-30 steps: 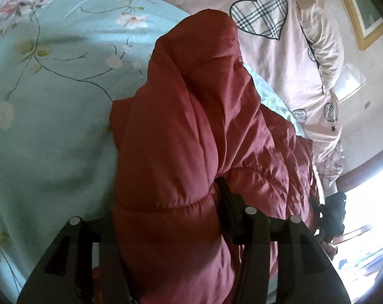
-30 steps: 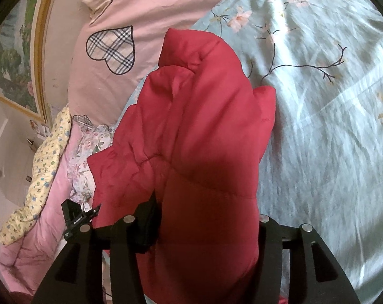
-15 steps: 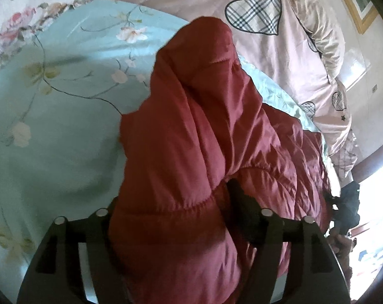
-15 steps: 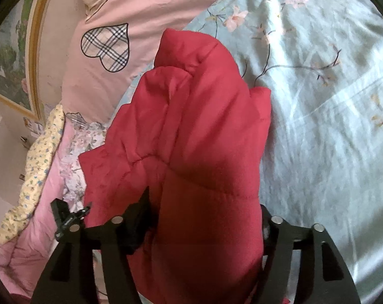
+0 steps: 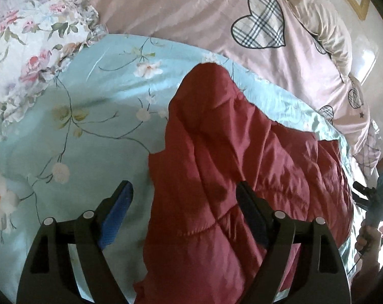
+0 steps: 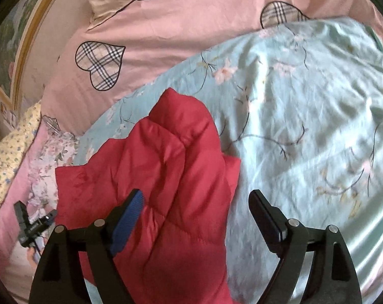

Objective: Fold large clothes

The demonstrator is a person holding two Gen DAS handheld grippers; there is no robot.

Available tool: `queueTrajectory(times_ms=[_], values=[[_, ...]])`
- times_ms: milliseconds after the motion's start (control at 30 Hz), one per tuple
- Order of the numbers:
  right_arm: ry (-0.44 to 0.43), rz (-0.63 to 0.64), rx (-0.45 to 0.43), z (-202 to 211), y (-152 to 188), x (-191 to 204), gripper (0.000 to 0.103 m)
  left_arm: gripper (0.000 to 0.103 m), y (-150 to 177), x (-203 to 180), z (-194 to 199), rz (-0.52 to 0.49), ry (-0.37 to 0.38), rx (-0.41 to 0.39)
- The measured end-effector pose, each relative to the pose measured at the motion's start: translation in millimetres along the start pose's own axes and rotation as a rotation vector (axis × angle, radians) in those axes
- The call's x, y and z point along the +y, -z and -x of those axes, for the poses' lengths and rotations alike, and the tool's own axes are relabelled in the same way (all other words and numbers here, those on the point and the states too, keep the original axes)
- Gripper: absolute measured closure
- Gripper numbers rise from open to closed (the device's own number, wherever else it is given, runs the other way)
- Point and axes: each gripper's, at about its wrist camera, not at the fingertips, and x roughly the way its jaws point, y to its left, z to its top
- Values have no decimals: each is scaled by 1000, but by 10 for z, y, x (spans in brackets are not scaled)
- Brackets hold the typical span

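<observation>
A red quilted puffer jacket [image 5: 229,167] lies bunched on the light blue floral bedspread [image 5: 85,136]; it also shows in the right wrist view [image 6: 166,192]. My left gripper [image 5: 184,197] is open, its jaws wide apart above the jacket's left edge, holding nothing. My right gripper [image 6: 195,202] is open above the jacket's right edge, empty. The jacket's near part runs out of view under both grippers.
A pink duvet with plaid hearts [image 5: 242,20] lies behind the jacket, with a floral pillow [image 5: 26,58] at far left. The right gripper [image 5: 374,200] shows at the left view's right edge. A framed picture [image 6: 6,38] hangs on the wall.
Both grippers have opened and let go of the red jacket, which now lies lower on the bedspread. Both have drawn back, so more of the bed shows.
</observation>
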Motion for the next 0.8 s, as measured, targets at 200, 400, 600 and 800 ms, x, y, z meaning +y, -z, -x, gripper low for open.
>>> queueTrajectory(times_ms=[200,400,600,800], values=[[34,50,8,-128,-115,104,16,19,-138,-125,-47,-25,-15,-5],[49,55,16,-333,-391,174,16,19,-387,-224,-193,-28,-36,-20],[72,62,39,-592,-656,216,18,19,-639,-312,-383,-60,-81,-25],[100,84,57,-757,-754,267,27,20,-711,-345,-520,-77,-88,6]])
